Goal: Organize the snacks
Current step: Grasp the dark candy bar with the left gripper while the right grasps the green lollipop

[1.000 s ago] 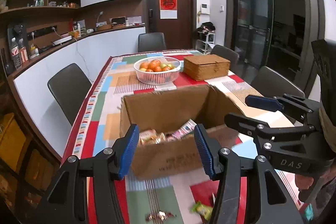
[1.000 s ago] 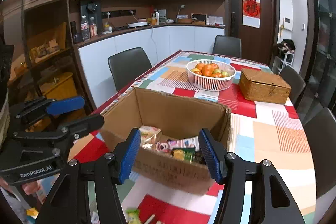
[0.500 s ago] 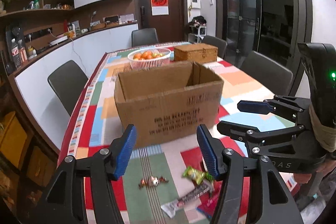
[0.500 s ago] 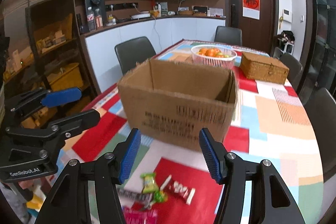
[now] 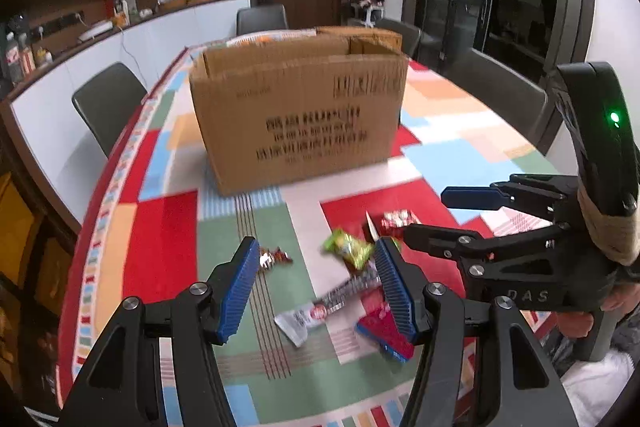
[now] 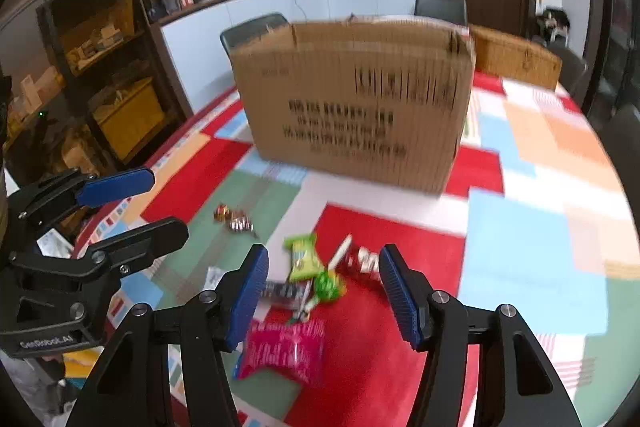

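While both grippers hang above the near end of the table: nothing is held by either one.
Left gripper (image 5: 316,287): jaws half apart, they have just been opening a bit more; nothing between the pads, only table and wrappers seen below the gap.
Right gripper (image 6: 322,297): jaws half apart, empty; it hangs over the snack pile, not touching.
Snack pile: loose on the patchwork tablecloth (image 6: 532,247), in front of the cardboard box (image 6: 356,107), well apart from its wall.
Green packet (image 6: 302,257): middle of the pile, on the border of red & white patches.
Pink pack (image 6: 286,351): nearest to the cameras, under the right gripper's left finger; its edge looks blue in the left view.
Silver-white long wrapper (image 5: 320,311): flat, beside the pink pack, partly behind the left gripper's right finger.
Small red-white packet (image 6: 366,259): just beside the green one, on the red patch.
Shiny small candy (image 5: 274,257): alone, away from the pile, near the left gripper's left finger tip.
Box: open top, inside not visible from this angle; printing on front wall blurred, can't read.
Wicker case (image 6: 516,57): behind the box, on the right side.
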